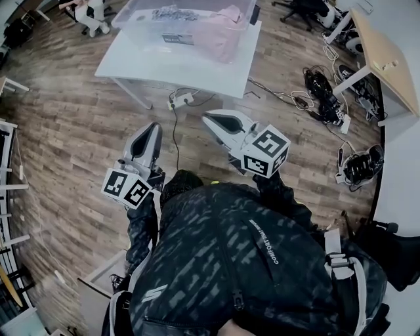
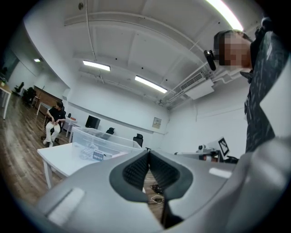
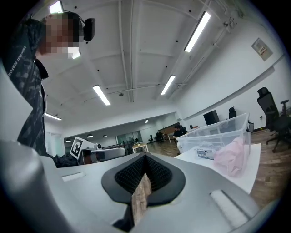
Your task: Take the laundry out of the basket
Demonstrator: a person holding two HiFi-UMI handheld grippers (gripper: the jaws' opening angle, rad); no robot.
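An office with a wood floor (image 1: pixel 65 131). On the white counter (image 1: pixel 125 62) stands the clear basket (image 1: pixel 151 13), with pink laundry (image 1: pixel 226 29) at its right end. The left tongs (image 1: pixel 151 128) and right tongs (image 1: pixel 210 119), both clenched and empty, point toward the counter, well apart from it.

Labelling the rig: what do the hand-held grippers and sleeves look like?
Left hand-held gripper and right hand-held gripper are light grey with dark ribbed pads; each bears a white cube of black square markers. Sleeves are dark, patterned.
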